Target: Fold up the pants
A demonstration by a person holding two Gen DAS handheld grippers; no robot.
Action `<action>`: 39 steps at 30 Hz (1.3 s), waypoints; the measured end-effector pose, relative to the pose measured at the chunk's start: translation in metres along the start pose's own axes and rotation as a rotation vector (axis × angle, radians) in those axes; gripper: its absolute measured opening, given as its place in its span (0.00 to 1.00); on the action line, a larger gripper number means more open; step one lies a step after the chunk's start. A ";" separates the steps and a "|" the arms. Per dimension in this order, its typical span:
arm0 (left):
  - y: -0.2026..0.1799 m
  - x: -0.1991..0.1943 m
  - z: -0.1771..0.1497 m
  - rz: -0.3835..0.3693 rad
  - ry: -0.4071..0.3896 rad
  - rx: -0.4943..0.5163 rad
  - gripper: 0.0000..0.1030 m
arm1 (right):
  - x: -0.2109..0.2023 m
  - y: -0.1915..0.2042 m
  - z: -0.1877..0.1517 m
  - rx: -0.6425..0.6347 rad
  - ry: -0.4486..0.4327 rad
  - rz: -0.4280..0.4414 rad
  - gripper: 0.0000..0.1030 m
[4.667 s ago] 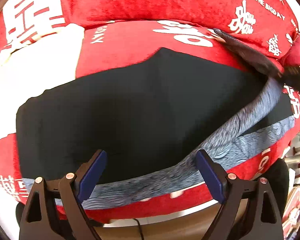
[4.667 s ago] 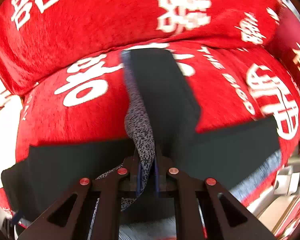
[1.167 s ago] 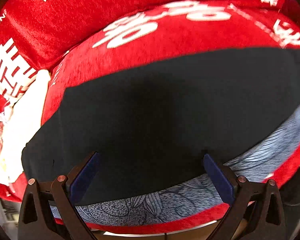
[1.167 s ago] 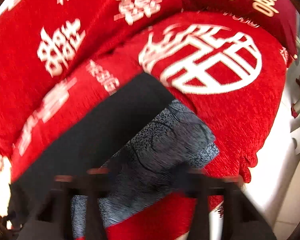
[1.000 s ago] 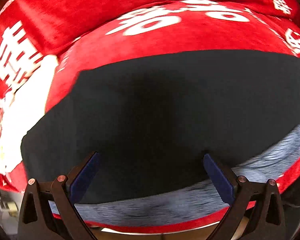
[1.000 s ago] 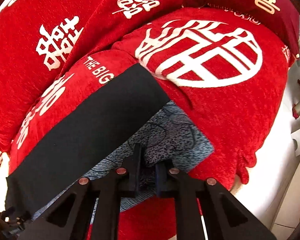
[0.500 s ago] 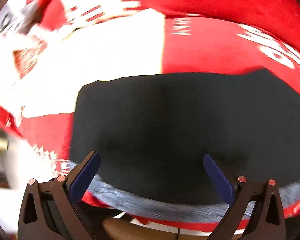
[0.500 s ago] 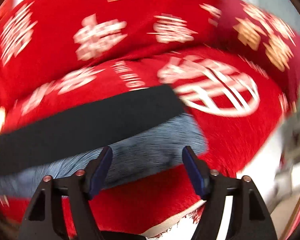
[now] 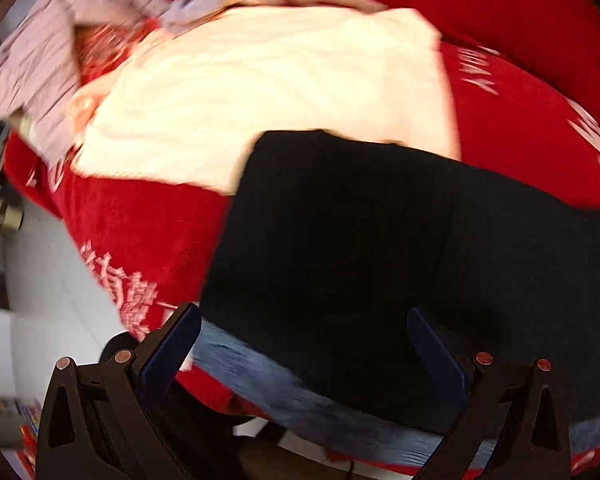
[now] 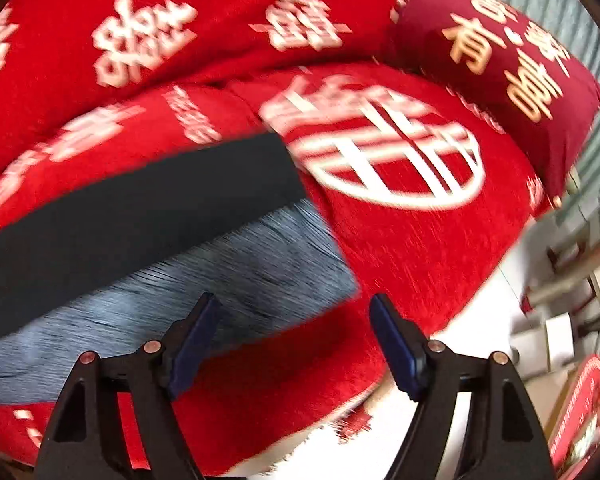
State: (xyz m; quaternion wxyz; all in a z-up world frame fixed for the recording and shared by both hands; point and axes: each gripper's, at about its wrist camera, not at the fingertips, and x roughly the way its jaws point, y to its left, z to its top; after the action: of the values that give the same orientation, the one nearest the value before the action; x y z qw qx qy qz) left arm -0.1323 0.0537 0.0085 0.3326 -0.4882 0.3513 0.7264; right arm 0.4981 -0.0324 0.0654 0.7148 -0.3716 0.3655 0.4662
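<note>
The pants (image 9: 380, 248) lie flat on a red sofa cover, folded lengthwise: a black side on top and a grey-blue patterned side (image 9: 292, 396) along the near edge. My left gripper (image 9: 304, 344) is open and empty, just above the pants' left end. In the right wrist view the pants (image 10: 140, 208) reach in from the left, with the patterned leg end (image 10: 268, 264) nearest. My right gripper (image 10: 296, 336) is open and empty, just in front of that leg end.
A white cloth (image 9: 280, 92) lies on the sofa behind the pants' left end, with a pinkish garment (image 9: 40, 68) beyond it. A dark red cushion (image 10: 500, 60) sits at the sofa's right end. The sofa's front edge and white floor (image 10: 480, 320) are close on the right.
My right gripper has let go of the patterned leg and opened, then drawn back a little. My left gripper has swung left toward the pants' left end and stayed open.
</note>
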 end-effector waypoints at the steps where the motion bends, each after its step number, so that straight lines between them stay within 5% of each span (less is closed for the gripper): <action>1: -0.017 -0.003 0.000 -0.022 -0.011 0.036 1.00 | -0.008 0.024 0.003 -0.054 -0.023 0.043 0.78; 7: -0.127 -0.033 -0.030 -0.107 -0.089 0.318 1.00 | -0.035 0.185 -0.004 -0.424 -0.034 0.325 0.79; 11: -0.121 -0.022 -0.024 -0.106 -0.068 0.311 1.00 | -0.012 0.234 -0.013 -0.570 0.025 0.340 0.79; 14: -0.081 -0.013 -0.013 -0.098 -0.028 0.202 1.00 | 0.003 0.200 0.002 -0.458 0.038 0.377 0.83; 15: -0.064 -0.005 -0.007 -0.193 0.017 0.166 1.00 | 0.009 0.185 0.008 -0.422 0.041 0.363 0.84; 17: -0.046 0.003 -0.005 -0.263 0.058 0.119 1.00 | 0.019 0.152 0.019 -0.350 0.036 0.322 0.88; 18: -0.041 0.001 -0.005 -0.252 0.039 0.118 1.00 | 0.032 0.133 0.026 -0.318 0.050 0.244 0.89; 20: -0.033 0.000 -0.003 -0.214 0.000 0.130 1.00 | 0.047 0.093 0.033 -0.207 0.068 0.251 0.99; 23: -0.014 -0.002 -0.004 -0.217 -0.008 0.100 1.00 | 0.065 0.040 0.039 -0.077 0.078 0.173 0.99; 26: 0.015 0.000 -0.004 -0.208 -0.013 0.035 1.00 | 0.066 -0.003 0.036 0.057 0.068 0.206 0.99; 30: 0.058 0.008 -0.005 -0.159 0.015 -0.074 1.00 | 0.049 0.002 0.022 0.005 0.061 0.117 0.99; 35: 0.090 0.008 -0.032 -0.200 0.026 -0.114 1.00 | 0.009 0.036 -0.015 -0.089 0.002 0.346 0.99; 39: 0.086 0.015 -0.048 -0.203 0.021 -0.073 1.00 | 0.008 0.075 -0.039 -0.247 0.032 0.375 0.99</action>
State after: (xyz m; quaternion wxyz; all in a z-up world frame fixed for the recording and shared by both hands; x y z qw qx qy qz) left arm -0.1851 -0.0295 -0.0031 0.3826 -0.5405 0.2767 0.6964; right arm 0.4227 -0.0414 0.0267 0.5588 -0.3890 0.3797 0.6263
